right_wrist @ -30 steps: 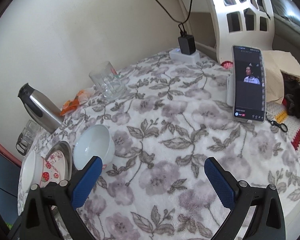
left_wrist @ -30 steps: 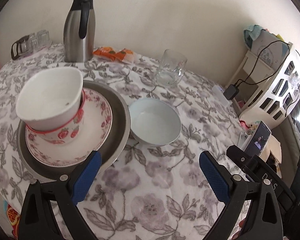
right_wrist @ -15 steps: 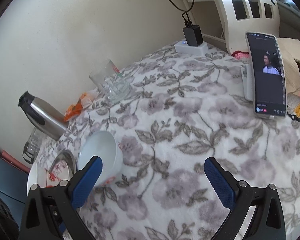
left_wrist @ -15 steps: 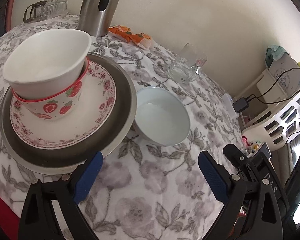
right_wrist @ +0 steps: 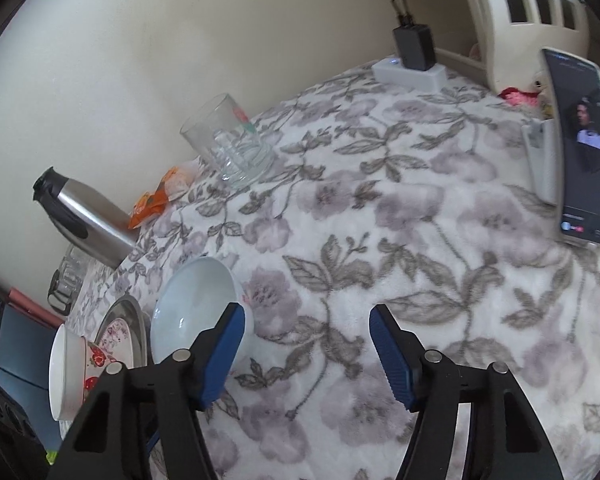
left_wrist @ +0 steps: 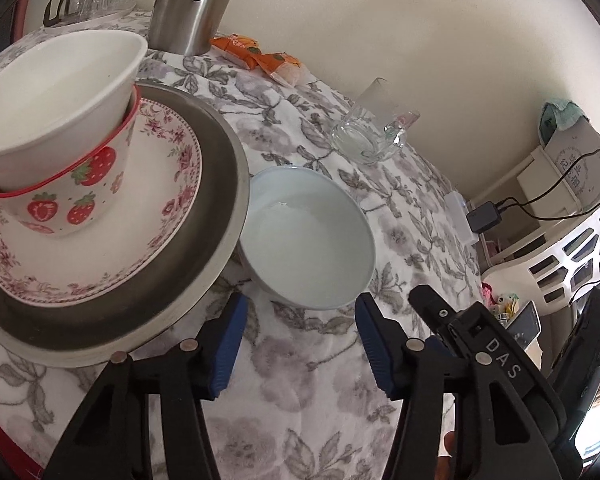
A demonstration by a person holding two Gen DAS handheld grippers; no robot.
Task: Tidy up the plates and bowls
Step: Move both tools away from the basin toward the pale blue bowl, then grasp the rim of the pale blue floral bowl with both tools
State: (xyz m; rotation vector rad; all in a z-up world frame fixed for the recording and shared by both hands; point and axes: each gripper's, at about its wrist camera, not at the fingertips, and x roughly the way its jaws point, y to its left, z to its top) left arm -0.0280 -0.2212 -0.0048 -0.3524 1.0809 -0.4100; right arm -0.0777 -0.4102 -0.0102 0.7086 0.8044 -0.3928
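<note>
A pale blue bowl (left_wrist: 308, 236) (right_wrist: 198, 312) stands on the flowered tablecloth, beside a stack at its left. The stack is a grey plate (left_wrist: 220, 208), a floral plate (left_wrist: 156, 216), a strawberry bowl (left_wrist: 80, 200) and a white bowl (left_wrist: 60, 92) on top. My left gripper (left_wrist: 298, 308) hovers just short of the blue bowl's near rim; its jaws are closing with nothing between them. My right gripper (right_wrist: 306, 316) is over bare cloth to the right of the blue bowl; its jaws are closing too and are empty. The right gripper's black body (left_wrist: 488, 352) shows at lower right in the left wrist view.
A steel thermos (left_wrist: 192, 4) (right_wrist: 84, 216), orange snack packets (left_wrist: 260, 56) and a glass mug (left_wrist: 372, 128) (right_wrist: 230, 152) stand along the wall side. A phone (right_wrist: 584, 152) is propped at the right, with a charger block (right_wrist: 414, 62) behind. The table edge falls away at right.
Both grippers' jaws have narrowed markedly. The left gripper moved down and closer to the blue bowl and stack. The right gripper drew nearer the cloth, with the blue bowl now by its left finger.
</note>
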